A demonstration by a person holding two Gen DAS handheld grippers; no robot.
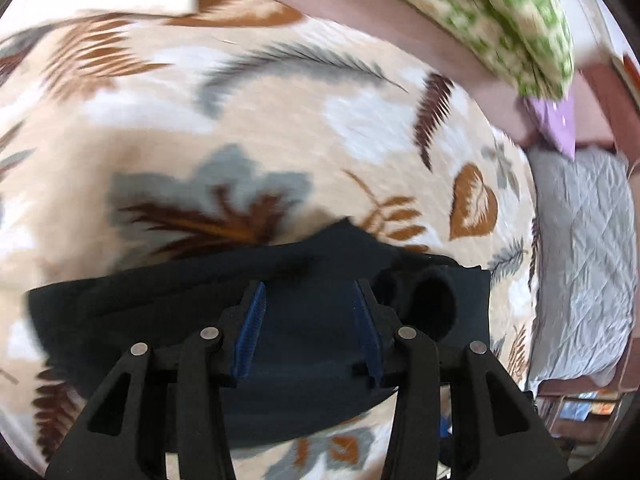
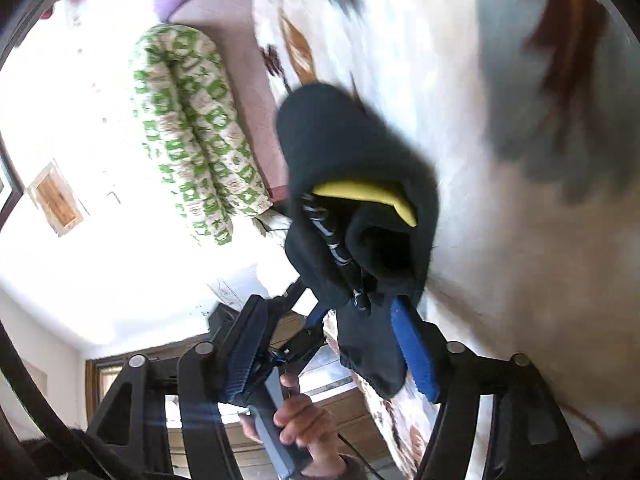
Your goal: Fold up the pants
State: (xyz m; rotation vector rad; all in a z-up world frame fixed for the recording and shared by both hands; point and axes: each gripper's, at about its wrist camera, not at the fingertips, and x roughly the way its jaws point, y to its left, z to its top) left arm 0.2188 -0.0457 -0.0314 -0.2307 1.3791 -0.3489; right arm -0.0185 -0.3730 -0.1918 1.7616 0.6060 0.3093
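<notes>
Blue-padded left gripper (image 1: pixel 310 312) over dark pants (image 1: pixel 168 312) on the leaf-print bed (image 1: pixel 280 120), jaws wide, empty; right gripper (image 2: pixel 340 344) likewise wide, cloth draped between. Best squared to the hem before pinching.

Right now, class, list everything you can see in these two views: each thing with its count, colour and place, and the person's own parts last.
pants: one pair, dark navy, bunched on the bedspread, one end lifted.
bedspread: one, cream with brown and grey leaves, covering the bed.
bolster pillows: two, green and white, side by side beyond the bed.
quilt: one, grey, beside the bed.
purple cloth: one, near the pillows.
hand: one, gripping a grey handle, low in the right wrist view.
left tongs: black with blue pads, open over the pants.
right tongs: black with blue pads, open; pants draped against one pad.
</notes>
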